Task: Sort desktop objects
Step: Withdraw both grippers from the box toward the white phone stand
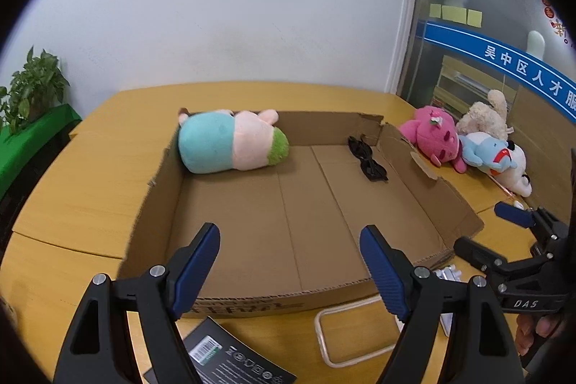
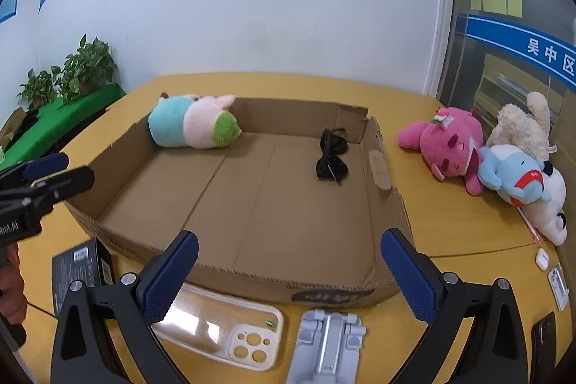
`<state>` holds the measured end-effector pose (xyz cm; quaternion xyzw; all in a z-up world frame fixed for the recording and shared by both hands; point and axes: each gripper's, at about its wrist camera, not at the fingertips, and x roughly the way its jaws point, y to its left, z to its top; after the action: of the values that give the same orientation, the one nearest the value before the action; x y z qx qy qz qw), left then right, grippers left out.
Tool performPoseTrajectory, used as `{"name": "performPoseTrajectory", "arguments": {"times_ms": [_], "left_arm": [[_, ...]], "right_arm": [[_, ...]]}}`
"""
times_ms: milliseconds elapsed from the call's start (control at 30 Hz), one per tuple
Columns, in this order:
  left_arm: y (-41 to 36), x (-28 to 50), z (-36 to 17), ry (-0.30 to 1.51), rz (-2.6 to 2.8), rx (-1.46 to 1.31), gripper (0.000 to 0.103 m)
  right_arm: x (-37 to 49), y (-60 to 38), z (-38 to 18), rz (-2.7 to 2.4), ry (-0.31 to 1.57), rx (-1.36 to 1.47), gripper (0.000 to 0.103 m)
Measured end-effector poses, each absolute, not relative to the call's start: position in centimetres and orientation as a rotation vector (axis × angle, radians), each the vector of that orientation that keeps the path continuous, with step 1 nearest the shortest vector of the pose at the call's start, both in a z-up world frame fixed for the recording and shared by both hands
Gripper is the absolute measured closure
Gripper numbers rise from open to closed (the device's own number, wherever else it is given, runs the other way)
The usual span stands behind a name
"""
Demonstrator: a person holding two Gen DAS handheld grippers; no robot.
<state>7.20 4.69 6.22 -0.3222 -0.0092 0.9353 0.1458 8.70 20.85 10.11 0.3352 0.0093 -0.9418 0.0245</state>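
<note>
A shallow cardboard box (image 1: pixel 435 189) (image 2: pixel 392 204) lies on the yellow table. Inside it are a blue, pink and green plush (image 1: pixel 230 143) (image 2: pixel 194 126) at the far left and black sunglasses (image 1: pixel 367 159) (image 2: pixel 333 155) at the far right. My left gripper (image 1: pixel 289 261) is open and empty above the box's near edge. My right gripper (image 2: pixel 288 270) is open and empty, also at the near edge. Below them lie a phone case (image 1: pixel 354 335) (image 2: pixel 223 330), a black packet (image 1: pixel 234 358) (image 2: pixel 77 270) and a grey stand (image 2: pixel 327 344).
A pink plush (image 1: pixel 437 135) (image 2: pixel 450 143), a cream plush (image 2: pixel 522 125), a blue plush (image 2: pixel 514 175) and a white plush (image 2: pixel 550 211) lie right of the box. A white earbud case (image 2: pixel 541 258) and a dark phone (image 2: pixel 545 330) are at the right. Potted plants (image 2: pixel 86 67) stand far left.
</note>
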Motion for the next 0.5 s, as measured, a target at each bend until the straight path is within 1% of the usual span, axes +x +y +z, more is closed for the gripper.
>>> {"name": "performPoseTrajectory", "arguments": {"times_ms": [367,467,500], "left_arm": [[10.5,7.4,2.1,0.009,2.407,-1.102,0.024],[12.7,7.5,1.2,0.03,2.337,-1.123,0.024],[13.3,7.5,1.0,0.035,2.314,-1.13,0.024]], "right_arm": [[13.7,26.5,0.2,-2.735,-0.104,1.42,0.001],[14.4,26.6,-0.8,-2.716,-0.095,1.447,0.004],[14.5,26.4,-0.9,-2.715,-0.089,1.448,0.007]]}}
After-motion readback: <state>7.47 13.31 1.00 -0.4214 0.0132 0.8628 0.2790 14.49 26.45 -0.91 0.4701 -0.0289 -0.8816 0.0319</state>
